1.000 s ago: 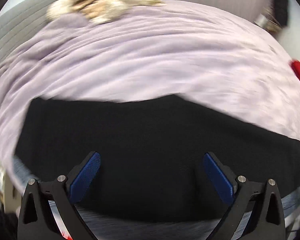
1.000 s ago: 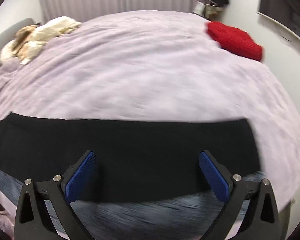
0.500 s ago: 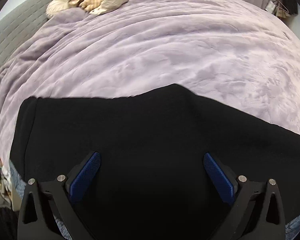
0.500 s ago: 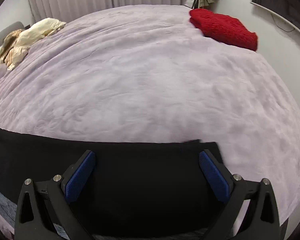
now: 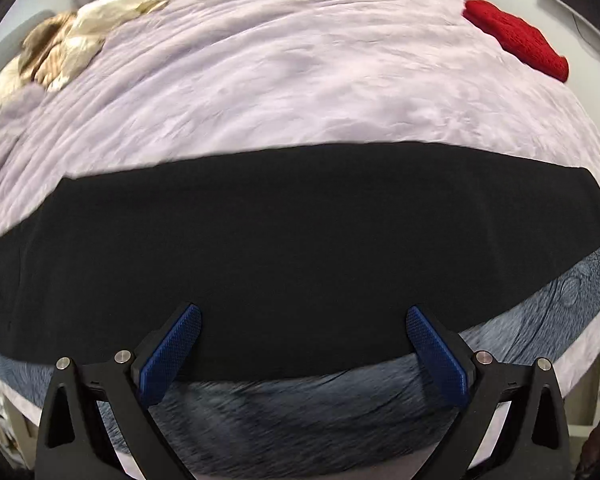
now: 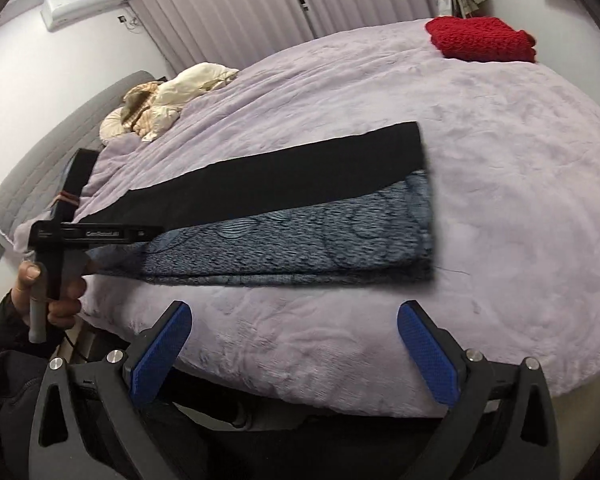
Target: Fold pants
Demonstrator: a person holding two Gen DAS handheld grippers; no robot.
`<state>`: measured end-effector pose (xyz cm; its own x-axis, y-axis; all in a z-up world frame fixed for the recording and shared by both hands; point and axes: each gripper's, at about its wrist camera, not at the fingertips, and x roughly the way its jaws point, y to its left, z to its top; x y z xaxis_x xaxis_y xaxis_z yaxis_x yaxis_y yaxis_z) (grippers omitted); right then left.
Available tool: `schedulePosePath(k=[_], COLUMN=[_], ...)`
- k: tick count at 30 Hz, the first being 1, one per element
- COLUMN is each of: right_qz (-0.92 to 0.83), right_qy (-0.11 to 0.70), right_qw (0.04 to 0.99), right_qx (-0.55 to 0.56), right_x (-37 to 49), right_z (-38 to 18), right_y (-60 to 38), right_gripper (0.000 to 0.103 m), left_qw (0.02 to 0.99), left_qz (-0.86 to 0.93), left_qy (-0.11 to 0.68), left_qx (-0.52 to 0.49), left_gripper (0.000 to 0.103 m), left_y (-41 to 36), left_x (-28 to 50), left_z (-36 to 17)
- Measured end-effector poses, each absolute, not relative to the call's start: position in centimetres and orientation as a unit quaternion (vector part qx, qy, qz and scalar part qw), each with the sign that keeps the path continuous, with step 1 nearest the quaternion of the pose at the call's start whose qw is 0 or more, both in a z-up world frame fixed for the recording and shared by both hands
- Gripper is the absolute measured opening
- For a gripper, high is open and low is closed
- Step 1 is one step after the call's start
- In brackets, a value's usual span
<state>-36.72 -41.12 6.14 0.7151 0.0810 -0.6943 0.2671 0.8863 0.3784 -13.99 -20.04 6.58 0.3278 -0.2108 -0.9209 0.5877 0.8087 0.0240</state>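
The pants lie folded lengthwise across the near side of the lilac bed, a black strip on top of a blue-grey patterned layer. In the left wrist view the black fabric fills the middle, with the patterned layer under my left gripper. That gripper is open and hovers over the pants' near edge, holding nothing. My right gripper is also open and empty, drawn back over the bed's near edge and short of the pants. A hand at the pants' left end holds the left gripper's handle.
A red knitted garment lies at the far right of the lilac bedspread. Cream and brown crumpled cloth sits near the grey headboard on the left. Curtains and an air conditioner line the back wall.
My right gripper has pulled back from over the black fabric to off the bed's near edge. The left wrist view has swung right and back, uncovering the patterned layer. Both stayed open.
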Motion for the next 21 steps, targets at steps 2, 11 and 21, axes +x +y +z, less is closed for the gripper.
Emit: schedulePosePath(k=[2, 11, 21], right_qz=[-0.045, -0.083, -0.118], right_qy=[0.376, 0.315, 0.367], right_qw=[0.897, 0.898, 0.895], right_qx=[0.227, 0.295, 0.224], right_x=[-34.5, -29.3, -28.9], right_z=[5.0, 4.8, 5.1], right_y=[-41.1, -43.0, -41.2], right_gripper=[0.103, 0.099, 0.041], left_qw=[0.792, 0.797, 0.819], left_qz=[-0.25, -0.215, -0.211], left_qy=[0.525, 0.539, 0.507], left_qx=[0.186, 0.165, 0.169], left_gripper=[0.103, 0.103, 0.103], left_y=[-22.3, -24.8, -22.4], left_x=[-13.7, -11.7, -16.6], left_z=[6.4, 6.0, 6.3])
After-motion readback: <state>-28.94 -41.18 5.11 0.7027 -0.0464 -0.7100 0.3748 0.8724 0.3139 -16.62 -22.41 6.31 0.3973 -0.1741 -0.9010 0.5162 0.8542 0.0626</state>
